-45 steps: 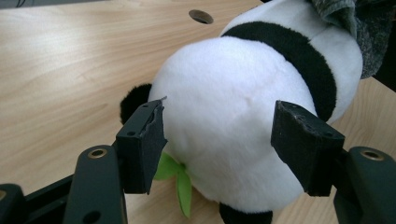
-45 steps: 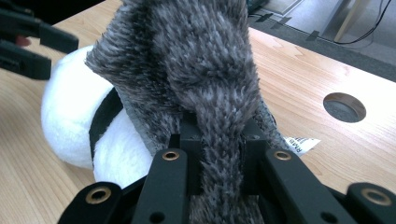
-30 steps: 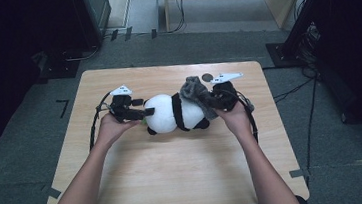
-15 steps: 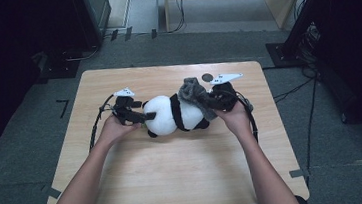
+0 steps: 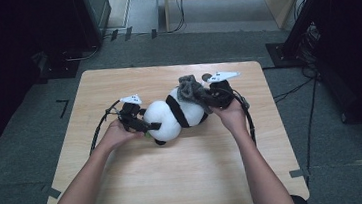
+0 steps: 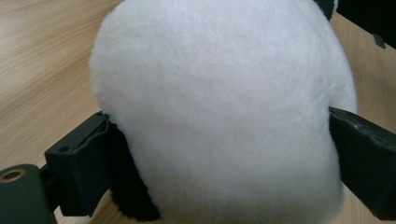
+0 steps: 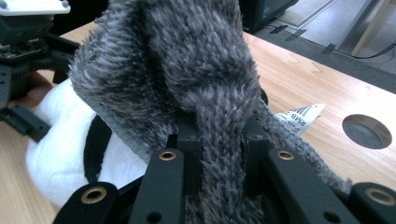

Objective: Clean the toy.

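Both fingers of the left gripper [image 6: 219, 154] stand wide, one on each side of the white rump of the plush panda [image 6: 224, 112]; its jaws have just been opening, and although the fur lies between the pads and brushes them, they do not visibly pinch it, so I read this gripper as released around the toy rather than grasping it. Clenched tight, the right gripper [image 7: 217, 140] has a fold of the grey furry garment [image 7: 182, 60] pinched between its pads.

Seen from above, the panda [image 5: 170, 118] lies on its side near the middle of the table [image 5: 186, 177], somewhat toward the far edge, with the garment [image 5: 190, 88] bunched at its head end, nearer the far right corner.

To dress the toy well, I would judge that the left jaws should close firmly on the body (low, near the table, so it cannot roll) before the right hand [image 5: 230, 115] pulls. Then draw the fabric steadily along the body, keeping the opening spread rather than twisted.
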### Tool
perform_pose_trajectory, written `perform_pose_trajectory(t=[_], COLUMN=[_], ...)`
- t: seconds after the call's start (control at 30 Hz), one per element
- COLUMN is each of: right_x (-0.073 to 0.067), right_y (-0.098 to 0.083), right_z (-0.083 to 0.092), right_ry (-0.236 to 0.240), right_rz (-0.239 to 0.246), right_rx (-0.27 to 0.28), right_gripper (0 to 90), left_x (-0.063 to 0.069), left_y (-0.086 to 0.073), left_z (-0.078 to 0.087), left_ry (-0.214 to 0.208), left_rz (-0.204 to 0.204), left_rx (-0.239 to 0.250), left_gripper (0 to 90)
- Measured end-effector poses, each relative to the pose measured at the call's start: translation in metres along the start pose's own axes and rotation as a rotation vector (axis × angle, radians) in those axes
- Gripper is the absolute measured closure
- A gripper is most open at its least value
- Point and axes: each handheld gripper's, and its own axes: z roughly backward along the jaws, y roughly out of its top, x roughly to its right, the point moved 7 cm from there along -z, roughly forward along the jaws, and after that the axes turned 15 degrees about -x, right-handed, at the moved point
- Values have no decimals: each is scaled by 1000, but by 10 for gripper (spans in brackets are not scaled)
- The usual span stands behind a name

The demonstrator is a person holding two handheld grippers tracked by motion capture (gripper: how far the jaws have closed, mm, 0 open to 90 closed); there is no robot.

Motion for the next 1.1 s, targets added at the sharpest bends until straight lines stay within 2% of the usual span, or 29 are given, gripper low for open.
perform_pose_trajectory(t=[0.1, 0.27, 0.37, 0.5, 0.57, 0.67, 0.8, 0.93, 1.0, 1.1], right_x=[-1, 0, 0, 3, 4, 5, 3, -7, -17, -30], right_y=[1, 2, 3, 4, 6, 7, 9, 13, 14, 15], right_z=[-4, -4, -2, 5, 10, 21, 38, 51, 55, 53], right_ry=[-11, -19, -20, -36, -54, -55, -58, -44, -39, -30], right_rz=[-11, -22, -25, -38, -31, -49, -49, -33, -18, -9], right_rx=[12, 29, 26, 14, 16, 3, 21, 48, 47, 41], right_gripper=[771, 774, 774, 773, 773, 773, 775, 775, 775, 773], left_x=[3, 10, 16, 23, 26, 30, 31, 35, 40, 50], left_y=[0, -4, -4, -1, 0, 3, 8, 13, 17, 25], left_z=[0, 3, 6, 10, 12, 17, 25, 29, 30, 30], left_ry=[-9, 8, 35, 46, 42, 43, 71, 65, 58, 72], left_rz=[-7, -2, -7, 41, 64, 88, 138, 197, 215, 228], left_rx=[-2, 37, 45, 47, 57, 73, 101, 138, 161, 189], left_gripper=[95, 304, 386, 478, 499, 518, 526, 525, 524, 521])
